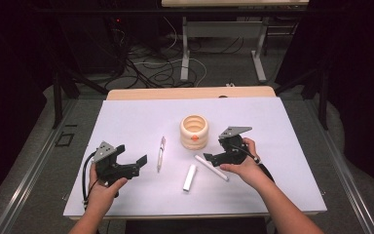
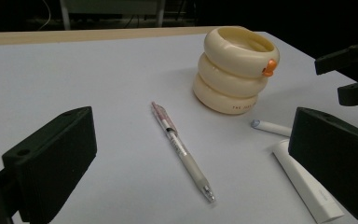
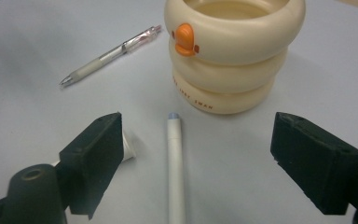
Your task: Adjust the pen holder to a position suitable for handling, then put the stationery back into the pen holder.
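Nearest the person's edge of the white table (image 1: 126, 117), the left gripper (image 1: 137, 165) rests low over the surface with its jaws spread wide and nothing between them. To its right lies a short white stick (image 1: 189, 177), flat on the table, and just beyond that a slim white marker (image 1: 212, 167) lying at an angle. The right gripper (image 3: 193, 154) hangs directly over this marker: in the right gripper view the marker runs up the gap between the two jaws, which stand well apart on either side without touching it, so nothing is gripped. Between the two grippers, slightly farther out, a clear-barrelled pen (image 1: 160, 153) lies flat and apart from the other items. Farthest out stands a cream ringed holder (image 1: 194, 131) with an orange beak, upright, near the marker's tip but not touching it.
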